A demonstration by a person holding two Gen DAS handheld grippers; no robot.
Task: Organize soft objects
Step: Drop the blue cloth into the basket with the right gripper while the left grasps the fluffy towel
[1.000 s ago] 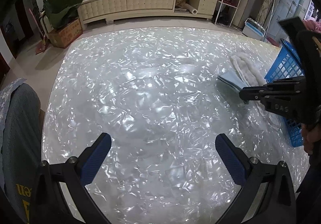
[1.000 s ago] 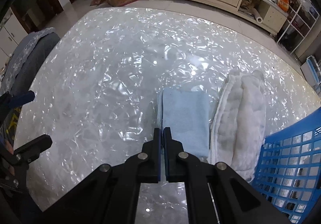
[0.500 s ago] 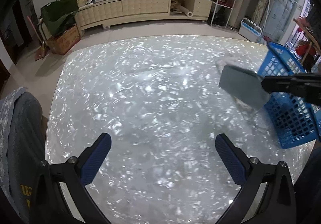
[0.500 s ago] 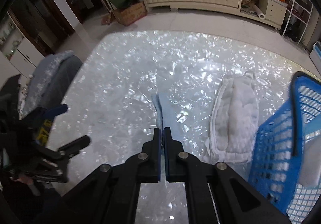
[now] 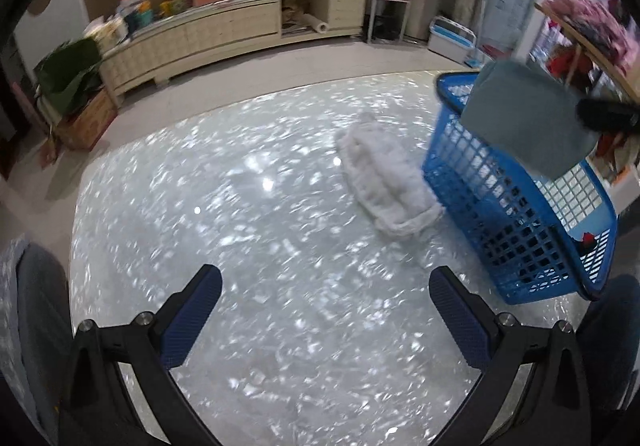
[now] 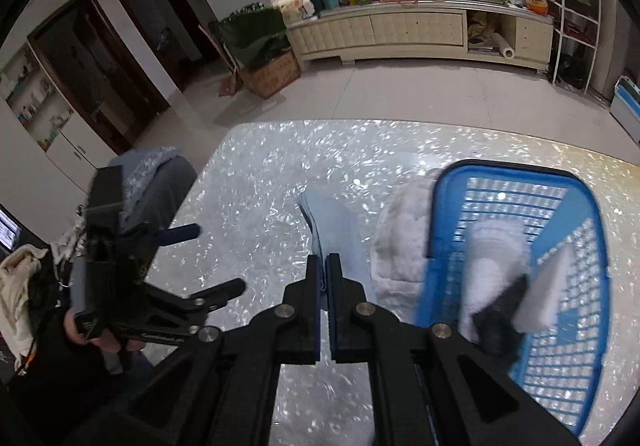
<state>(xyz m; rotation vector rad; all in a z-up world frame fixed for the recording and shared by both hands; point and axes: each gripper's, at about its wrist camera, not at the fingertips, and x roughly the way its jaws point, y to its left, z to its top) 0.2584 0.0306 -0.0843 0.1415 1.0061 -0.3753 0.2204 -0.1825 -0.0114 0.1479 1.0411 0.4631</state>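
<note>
While the right gripper (image 6: 323, 270) is carrying a folded blue towel (image 5: 524, 118) clear of the table (image 5: 248, 230), the sorting is looking partway done, by my reading. The blue basket (image 6: 516, 174), sitting just right of the right fingers, is already holding something white and fluffy (image 6: 494, 246), a pale flat piece (image 6: 540, 298) and a dark item too blurred to name. A white fluffy cloth (image 5: 386, 182) is lying on the table ahead and right of the left fingers, its near end touching the basket wall; that one appears left to do. Right fingers are pressing together, pinching the towel's edge, with the cloth hanging forward beyond the tips; in the left view it is hanging over the basket's rim. Left gripper (image 5: 326, 310) is hovering over bare tabletop, fingers spread wide, gripping nothing, touching nothing.
</note>
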